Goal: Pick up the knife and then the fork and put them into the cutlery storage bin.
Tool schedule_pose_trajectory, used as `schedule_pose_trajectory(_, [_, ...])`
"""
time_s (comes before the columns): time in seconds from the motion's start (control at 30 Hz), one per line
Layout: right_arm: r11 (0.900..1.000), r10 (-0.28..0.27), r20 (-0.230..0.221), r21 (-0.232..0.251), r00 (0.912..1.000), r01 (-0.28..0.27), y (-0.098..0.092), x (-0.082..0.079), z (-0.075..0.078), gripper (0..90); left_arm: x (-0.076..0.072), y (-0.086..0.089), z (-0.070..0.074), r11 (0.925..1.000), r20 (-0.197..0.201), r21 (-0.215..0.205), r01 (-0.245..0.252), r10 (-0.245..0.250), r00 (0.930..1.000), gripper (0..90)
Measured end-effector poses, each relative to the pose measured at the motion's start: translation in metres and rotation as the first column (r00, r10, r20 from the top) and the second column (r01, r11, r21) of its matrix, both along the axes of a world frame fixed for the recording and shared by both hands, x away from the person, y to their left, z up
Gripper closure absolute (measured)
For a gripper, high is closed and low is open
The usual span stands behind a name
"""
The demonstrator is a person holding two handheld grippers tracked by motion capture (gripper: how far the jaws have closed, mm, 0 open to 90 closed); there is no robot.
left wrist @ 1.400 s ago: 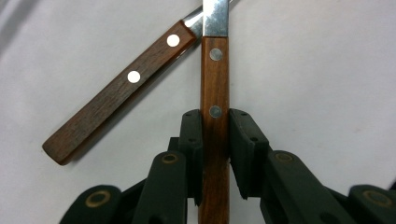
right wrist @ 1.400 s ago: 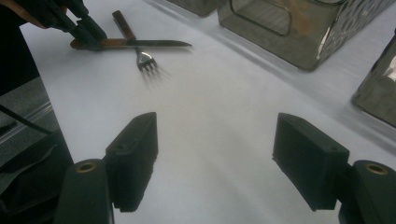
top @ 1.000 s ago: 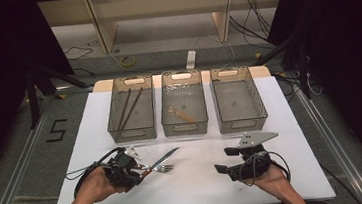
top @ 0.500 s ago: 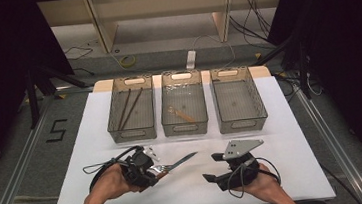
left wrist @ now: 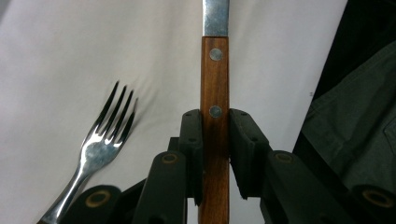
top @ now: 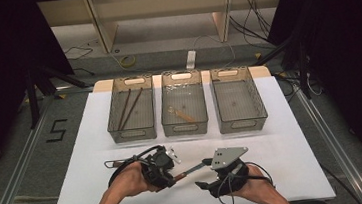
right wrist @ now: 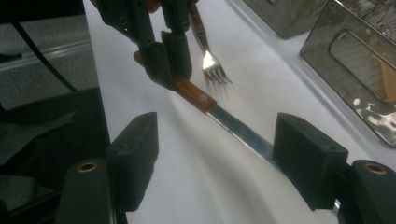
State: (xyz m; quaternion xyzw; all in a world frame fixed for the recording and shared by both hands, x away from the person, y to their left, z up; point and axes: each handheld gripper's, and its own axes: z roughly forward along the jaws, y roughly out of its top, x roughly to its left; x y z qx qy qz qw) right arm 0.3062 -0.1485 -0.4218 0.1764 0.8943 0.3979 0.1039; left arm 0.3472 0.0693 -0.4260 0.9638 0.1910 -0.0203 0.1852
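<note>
Here, at the near edge of the white table (top: 291, 121), my left gripper (left wrist: 215, 140) pinches a knife (left wrist: 215, 79) by its wooden handle, the pads pressed on both sides just below the lower rivet. The steel blade points away from the jaws and, in the high view, reaches across toward my right gripper (top: 203, 172), the knife (top: 188, 171) spanning the gap between my two hands. My right gripper (right wrist: 215, 158) has its jaws spread wide; in its own view the blade (right wrist: 240, 133) runs into the space between the two pads, passing close to the right pad, and I cannot tell whether it touches it. A fork (left wrist: 100, 149) lies on the table just beside the left gripper, tines pointing away from me. Farther back stand three clear bins in a row: the left bin (top: 116, 133) holds two dark sticks (top: 128, 108), the middle bin (top: 167, 128) a light wooden piece (top: 182, 114), and the right bin (top: 257, 109) sits well apart from both grippers.
</note>
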Motion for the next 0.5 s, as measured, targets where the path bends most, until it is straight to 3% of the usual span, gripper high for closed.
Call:
schedule_pose_trajectory(0.37, [0.992, 0.071, 0.088, -0.114, 0.9936, -0.061, 0.014, -0.007, -0.01, 34.4, -0.002, -0.015, 0.004, 0.9988, -0.023, -0.008, 0.047, -0.048, 0.9986, 75.4])
schedule_pose_trajectory(0.5, [0.983, 0.116, 0.135, -0.157, 0.984, -0.094, 0.019, -0.011, -0.013, 37.4, -0.003, -0.018, 0.006, 0.9984, -0.036, -0.014, 0.056, -0.056, 0.9978, 75.4])
